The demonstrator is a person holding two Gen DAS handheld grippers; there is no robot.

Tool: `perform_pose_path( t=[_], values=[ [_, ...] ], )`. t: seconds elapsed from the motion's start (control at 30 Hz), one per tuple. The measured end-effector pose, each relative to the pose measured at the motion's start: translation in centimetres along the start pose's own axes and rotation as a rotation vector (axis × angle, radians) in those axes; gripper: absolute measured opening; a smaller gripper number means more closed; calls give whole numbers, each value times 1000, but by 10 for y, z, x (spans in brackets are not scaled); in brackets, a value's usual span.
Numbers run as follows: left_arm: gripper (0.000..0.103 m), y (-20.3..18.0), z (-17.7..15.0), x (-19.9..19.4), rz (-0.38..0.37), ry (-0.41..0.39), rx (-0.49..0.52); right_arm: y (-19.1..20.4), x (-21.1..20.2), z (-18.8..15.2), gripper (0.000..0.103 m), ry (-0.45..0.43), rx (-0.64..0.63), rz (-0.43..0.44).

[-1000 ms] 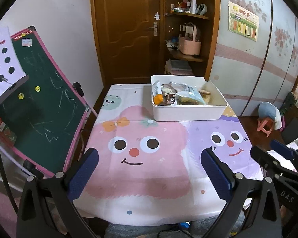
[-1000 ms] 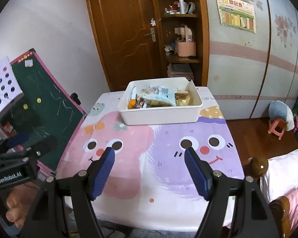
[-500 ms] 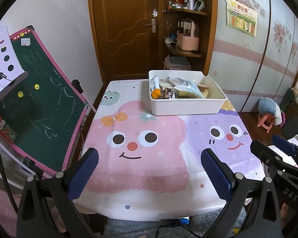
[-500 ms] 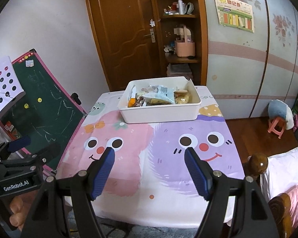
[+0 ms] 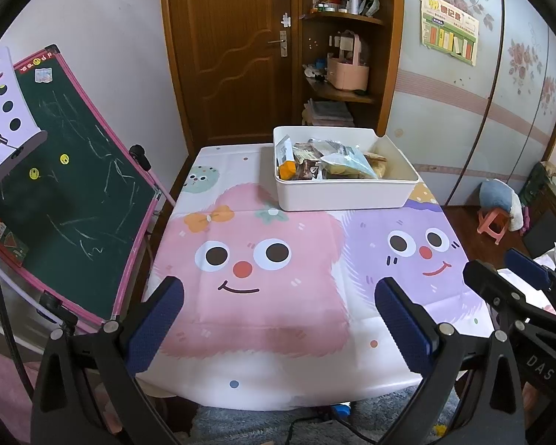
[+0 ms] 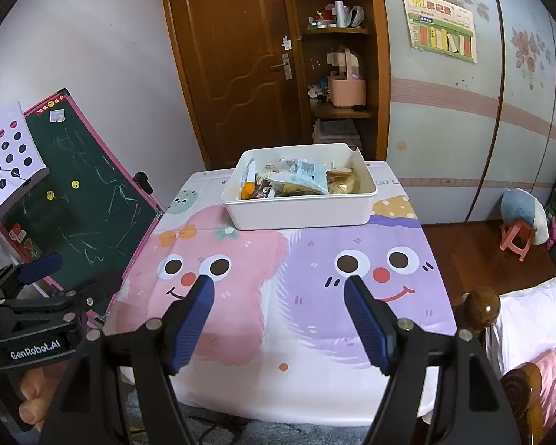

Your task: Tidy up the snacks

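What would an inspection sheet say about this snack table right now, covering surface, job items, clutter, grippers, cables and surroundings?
Surface: table under a cartoon-face cloth.
Job's things: white bin at the far end, snack packets inside.
Clutter: nothing seen on the cloth.
Grippers: left gripper and right gripper open, empty, over the near edge.
Cables: black cable on the floor.
Surroundings: chalkboard left, door behind, pink stool right.

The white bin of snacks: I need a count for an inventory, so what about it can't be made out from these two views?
- white bin: snacks overlap in both views, so no count.
- Its bottom layer: hidden by the packets on top and the near wall.
- Packet labels: too small to read.
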State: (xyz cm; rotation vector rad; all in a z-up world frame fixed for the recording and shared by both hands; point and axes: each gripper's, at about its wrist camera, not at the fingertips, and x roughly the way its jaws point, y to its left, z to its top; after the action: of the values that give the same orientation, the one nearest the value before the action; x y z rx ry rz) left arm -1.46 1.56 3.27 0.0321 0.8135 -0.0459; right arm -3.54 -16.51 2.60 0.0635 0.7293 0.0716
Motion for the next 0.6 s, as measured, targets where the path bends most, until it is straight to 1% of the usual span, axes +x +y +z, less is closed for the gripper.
perform_pose_path(
  t=[0.6],
  values=[
    [103, -7, -7, 0, -13, 3, 1, 1, 1, -2, 73, 10, 2, 5]
  ],
)
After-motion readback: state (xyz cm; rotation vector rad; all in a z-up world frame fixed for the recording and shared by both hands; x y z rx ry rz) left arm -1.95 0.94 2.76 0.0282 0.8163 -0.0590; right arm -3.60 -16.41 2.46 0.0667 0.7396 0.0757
